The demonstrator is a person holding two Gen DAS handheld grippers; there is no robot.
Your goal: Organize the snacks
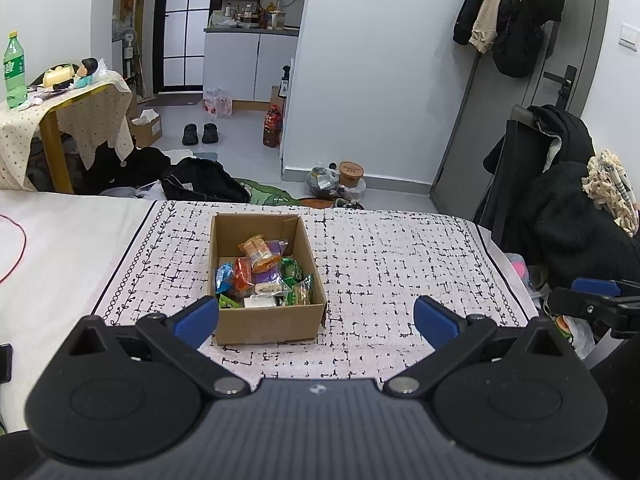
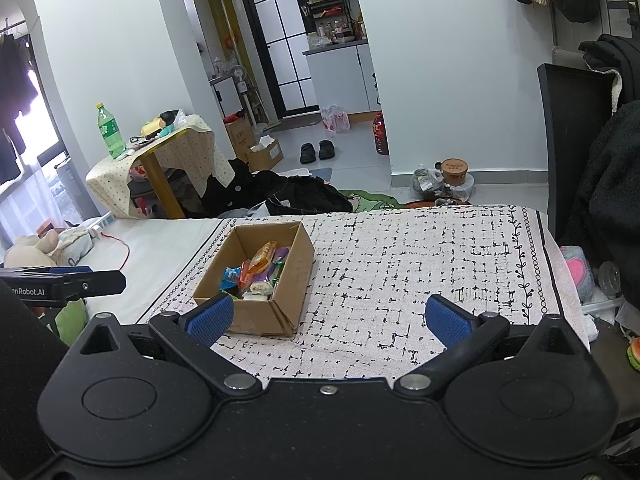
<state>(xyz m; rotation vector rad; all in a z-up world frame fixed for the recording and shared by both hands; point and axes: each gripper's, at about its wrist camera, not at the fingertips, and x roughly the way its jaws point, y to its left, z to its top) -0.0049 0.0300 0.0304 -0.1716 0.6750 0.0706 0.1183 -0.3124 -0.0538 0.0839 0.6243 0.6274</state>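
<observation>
An open cardboard box (image 1: pixel 268 326) stands on a white cloth with a black grid pattern (image 1: pixel 400 264). Several wrapped snacks (image 1: pixel 262 276) in orange, purple, blue and green lie inside it. My left gripper (image 1: pixel 316 322) is open and empty, held back just in front of the box. In the right wrist view the box (image 2: pixel 288 280) sits left of centre with the snacks (image 2: pixel 256 274) in it. My right gripper (image 2: pixel 328 318) is open and empty, near the box's front right corner. The right gripper also shows in the left wrist view (image 1: pixel 592 300) at the right edge.
The patterned cloth (image 2: pixel 420 272) covers a bed whose far edge drops to the floor. A dark chair with clothes (image 1: pixel 560 200) stands at the right. A small covered table with a green bottle (image 2: pixel 110 132) is at the far left. A red cable (image 2: pixel 120 246) lies on the sheet.
</observation>
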